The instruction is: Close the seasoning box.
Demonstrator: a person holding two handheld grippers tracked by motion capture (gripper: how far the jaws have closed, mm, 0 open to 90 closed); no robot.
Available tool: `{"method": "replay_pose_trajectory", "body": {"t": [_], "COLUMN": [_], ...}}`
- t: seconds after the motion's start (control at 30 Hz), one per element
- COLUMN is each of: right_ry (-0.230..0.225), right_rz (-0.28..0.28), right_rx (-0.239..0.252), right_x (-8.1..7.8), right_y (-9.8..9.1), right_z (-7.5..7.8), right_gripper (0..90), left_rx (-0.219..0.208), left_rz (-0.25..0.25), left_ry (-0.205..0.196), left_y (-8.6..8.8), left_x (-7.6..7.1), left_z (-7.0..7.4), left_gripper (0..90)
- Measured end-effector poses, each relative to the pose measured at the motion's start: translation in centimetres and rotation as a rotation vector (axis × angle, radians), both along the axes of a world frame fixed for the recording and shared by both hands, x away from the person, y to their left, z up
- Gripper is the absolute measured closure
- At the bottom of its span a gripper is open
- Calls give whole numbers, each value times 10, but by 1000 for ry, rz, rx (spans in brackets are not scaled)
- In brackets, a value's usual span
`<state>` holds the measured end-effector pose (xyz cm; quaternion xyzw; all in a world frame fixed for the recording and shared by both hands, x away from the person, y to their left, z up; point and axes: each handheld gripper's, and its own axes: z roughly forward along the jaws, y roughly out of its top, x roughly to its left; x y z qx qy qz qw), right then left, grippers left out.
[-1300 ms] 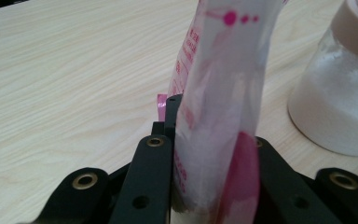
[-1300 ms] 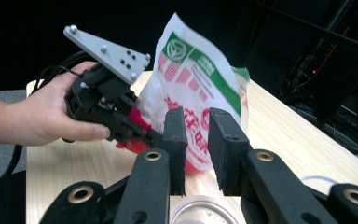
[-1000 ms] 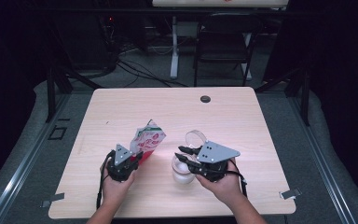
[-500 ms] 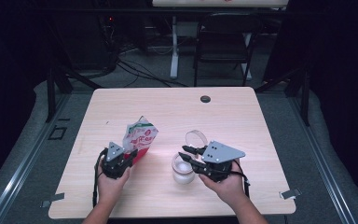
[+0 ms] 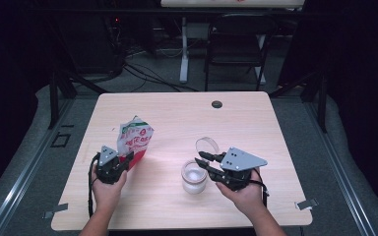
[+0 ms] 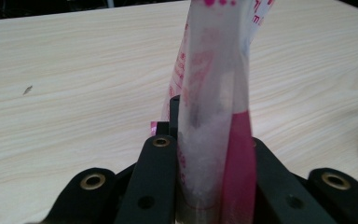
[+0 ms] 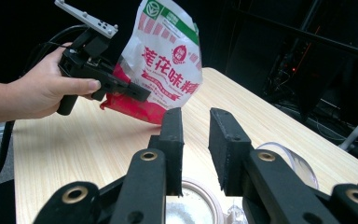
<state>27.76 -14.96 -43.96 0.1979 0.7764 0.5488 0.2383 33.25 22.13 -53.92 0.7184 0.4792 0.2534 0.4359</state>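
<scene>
1. High view: the left gripper (image 5: 126, 160) sits at the near left of the wooden table (image 5: 256, 123), held in the person's left hand (image 5: 107, 189). Its jaws pinch the lower edge of a red-and-white pouch (image 5: 135, 139), which stands upright just beyond the gripper, its top toward the far side.
2. High view: the right gripper (image 5: 202, 161) is held in the right hand (image 5: 243, 194) at the near right, its grey plate on top and its jaws pointing left. The tips hang over the near rim of a clear jar (image 5: 194, 176) holding white grains. The jaws stand a little apart with nothing between them.
3. High view: a clear round lid (image 5: 207, 146) lies on the table just behind the jar, close to the right gripper's tips. The pouch and the jar are well apart. A small dark round disc (image 5: 217, 104) is set in the table near its far edge.
4. Left gripper view: the two black jaws press from either side on the pouch (image 6: 214, 116), which rises edge-on between them; white granules show through its clear part, and one side is red.
5. Right gripper view: the black jaws are spread a small way, empty, above the open jar (image 7: 191, 205). Beyond them the left gripper (image 7: 140, 93) clamps the pouch (image 7: 165, 60), whose printed face turns this way. The lid (image 7: 291, 161) lies at the right.
</scene>
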Motion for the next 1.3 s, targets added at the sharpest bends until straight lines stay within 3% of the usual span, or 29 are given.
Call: {"method": "replay_pose_trajectory", "body": {"t": [0.3, 0.47, 0.67, 0.87, 0.93, 1.13, 1.3], "right_ry": [8, 13, 15, 21, 27, 40, 40], "right_rz": [-12, -17, -23, -35, -41, -49, -67], "right_rx": [2, 8, 9, 15, 20, 26, 37], "right_x": [0, 0, -2, -3, -3, -2, -2], "right_y": [-6, -9, -11, -15, -16, -17, -17], "right_z": [-1, -1, -1, 0, -1, -1, -1], "right_gripper": [743, 738, 729, 718, 712, 673, 634], "left_rx": [-23, -60, -46, 17, 13, -75, -79], "left_rz": [10, 25, 17, -21, -25, -19, -10], "left_ry": [39, 75, 106, 101, 93, 69, 37], "left_y": [-1, -2, -5, -10, -9, -3, -1], "left_x": [-2, -6, -7, -10, -11, -16, -18], "left_z": [-5, -7, -8, -5, -6, -6, -4], "left_gripper": [844, 836, 819, 769, 745, 634, 522]}}
